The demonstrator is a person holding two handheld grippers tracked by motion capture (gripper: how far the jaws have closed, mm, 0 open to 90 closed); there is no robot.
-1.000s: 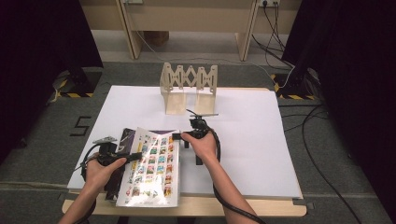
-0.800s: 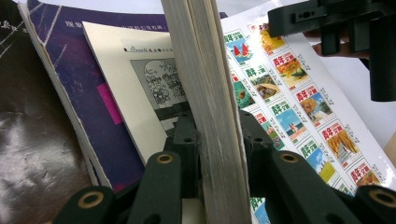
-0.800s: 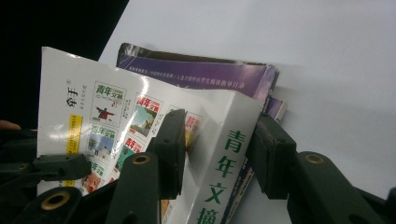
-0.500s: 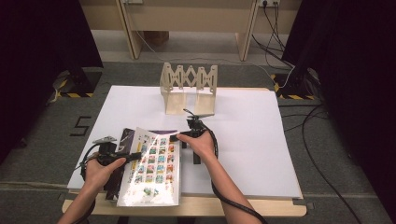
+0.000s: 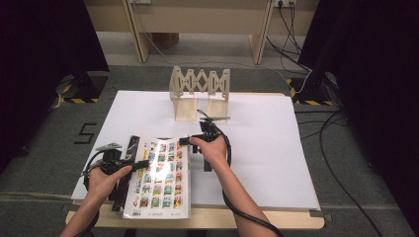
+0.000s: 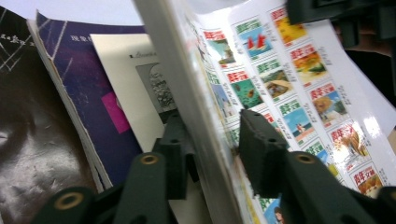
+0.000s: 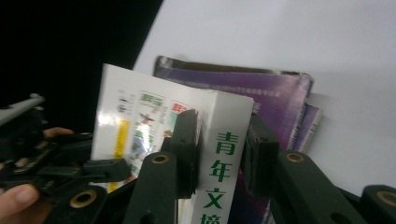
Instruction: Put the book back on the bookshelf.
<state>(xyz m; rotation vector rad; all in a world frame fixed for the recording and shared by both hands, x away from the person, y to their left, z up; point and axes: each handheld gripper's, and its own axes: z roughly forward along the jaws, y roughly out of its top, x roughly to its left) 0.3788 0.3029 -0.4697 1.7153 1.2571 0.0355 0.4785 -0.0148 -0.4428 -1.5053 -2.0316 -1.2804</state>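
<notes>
Now I am clamping my right gripper [image 7: 219, 154] on the spine of the thick glossy white magazine with colourful picture tiles [image 5: 160, 175], its jaws having just been closing. My left gripper [image 6: 210, 154] is straddling the magazine's edge, jaws just opening, pads apart. Underneath, purple and dark paperback books [image 6: 88, 107] are lying on the white-sheeted table [image 5: 267, 143].

Left gripper [image 6: 210, 154] with its two black jaws on both sides of the raised edge of a white magazine [image 6: 280, 88], jaws just opening, colourful picture grid on its cover, purple book [image 6: 79, 88] and dark book [image 6: 28, 154] underneath, other gripper [image 6: 345, 18] top right.
</notes>
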